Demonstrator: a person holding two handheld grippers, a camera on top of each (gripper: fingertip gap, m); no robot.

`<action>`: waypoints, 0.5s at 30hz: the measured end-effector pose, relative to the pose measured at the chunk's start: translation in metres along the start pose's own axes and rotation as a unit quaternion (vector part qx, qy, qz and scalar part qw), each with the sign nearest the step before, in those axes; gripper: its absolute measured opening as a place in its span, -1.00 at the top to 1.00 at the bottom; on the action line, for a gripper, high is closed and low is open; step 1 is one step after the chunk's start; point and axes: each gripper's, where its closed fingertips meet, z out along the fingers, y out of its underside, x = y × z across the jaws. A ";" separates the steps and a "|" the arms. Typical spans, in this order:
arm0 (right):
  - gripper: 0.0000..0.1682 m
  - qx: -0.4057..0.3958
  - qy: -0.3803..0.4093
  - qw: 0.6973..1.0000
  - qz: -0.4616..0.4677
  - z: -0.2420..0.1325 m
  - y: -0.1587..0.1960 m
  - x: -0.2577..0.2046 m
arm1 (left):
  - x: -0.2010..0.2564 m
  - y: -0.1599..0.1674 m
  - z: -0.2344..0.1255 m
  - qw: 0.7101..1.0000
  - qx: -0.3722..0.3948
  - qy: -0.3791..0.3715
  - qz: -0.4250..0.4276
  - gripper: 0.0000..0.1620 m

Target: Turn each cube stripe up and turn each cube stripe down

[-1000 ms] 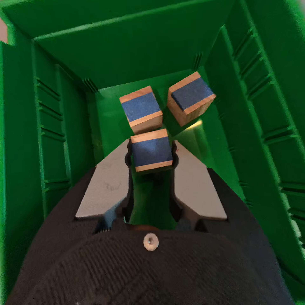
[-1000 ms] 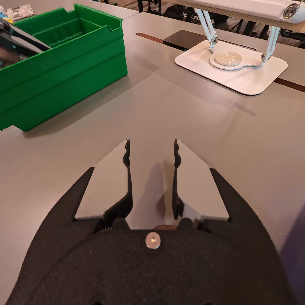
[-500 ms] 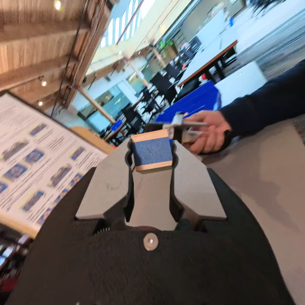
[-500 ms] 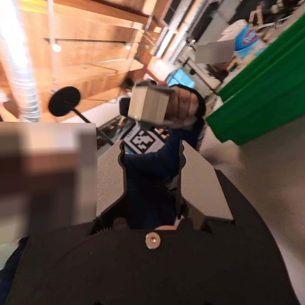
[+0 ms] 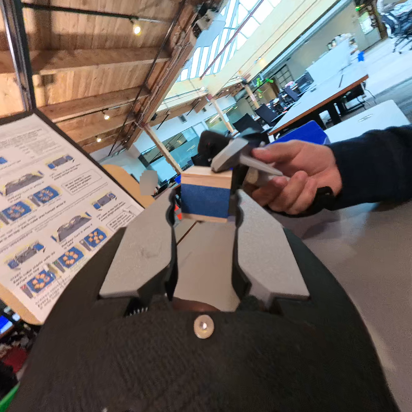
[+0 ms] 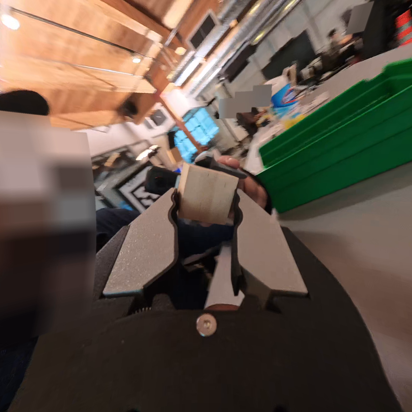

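Left wrist view: cube (image 5: 205,198) in mid-air between both tools, blue stripe facing camera. Left gripper (image 5: 205,208) looks slack beside it, clamp uncertain. Right gripper (image 6: 206,204) brackets plain faces, grip unclear, likely handover for regrasp. Green bin (image 6: 343,156) beyond.

The cube (image 5: 205,197) is pale wood with a broad blue stripe across one face; its other visible faces are plain wood. Both grippers have grey fingers (image 5: 142,252) on black bodies. The bin (image 6: 343,153) is bright green, the table (image 5: 356,256) grey. The sleeve (image 5: 376,165) is dark navy. The instruction sheet (image 5: 44,200) is white with blue and orange pictures.
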 end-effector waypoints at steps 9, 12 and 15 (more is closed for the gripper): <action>0.50 0.050 0.507 0.831 -0.225 -0.165 -0.101 0.011 | -0.001 0.064 0.008 0.989 -0.135 -0.032 -0.052 0.25; 0.50 0.007 0.631 0.754 -0.184 -0.249 -0.112 0.031 | 0.008 0.068 0.010 0.987 -0.148 -0.015 -0.061 0.26; 0.49 -0.054 0.723 0.679 -0.118 -0.325 -0.098 0.059 | 0.014 0.070 0.010 0.987 -0.158 -0.009 -0.031 0.28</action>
